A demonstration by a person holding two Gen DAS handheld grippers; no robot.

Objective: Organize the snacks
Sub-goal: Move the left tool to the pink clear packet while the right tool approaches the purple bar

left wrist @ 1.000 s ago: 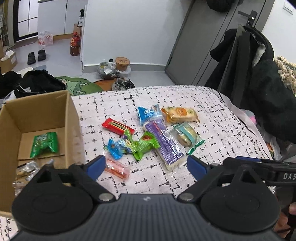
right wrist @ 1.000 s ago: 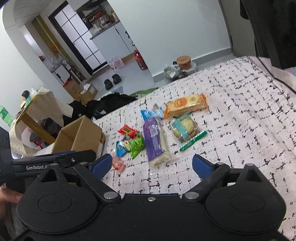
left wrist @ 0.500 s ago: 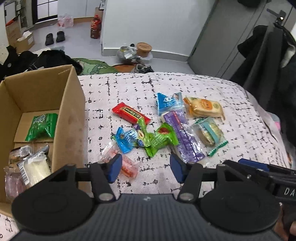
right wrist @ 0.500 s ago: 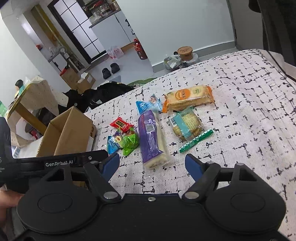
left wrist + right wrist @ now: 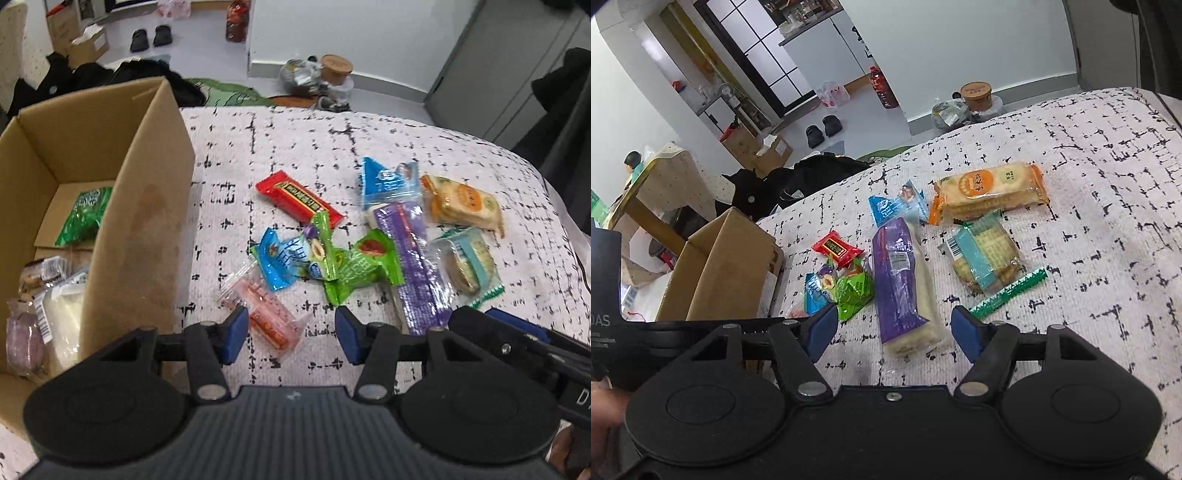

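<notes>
A white cloth (image 5: 369, 140) with a broken black grid pattern covers the work surface. Beyond it lies a pale grey floor (image 5: 857, 136) bounded by white walls (image 5: 960, 44) with a light skirting strip. A grey door (image 5: 491, 62) stands at the right. A dark-framed glazed partition (image 5: 753, 48) opens onto a kitchen area with white cabinets. On the floor are a pair of black slippers (image 5: 823, 130), a red bottle (image 5: 881, 86), a lidded tub (image 5: 976, 96), cardboard cartons (image 5: 764, 151) and heaped dark clothing (image 5: 798, 181). A cloth-draped wooden table (image 5: 653, 184) stands at the left. Lighting is even and diffuse.
</notes>
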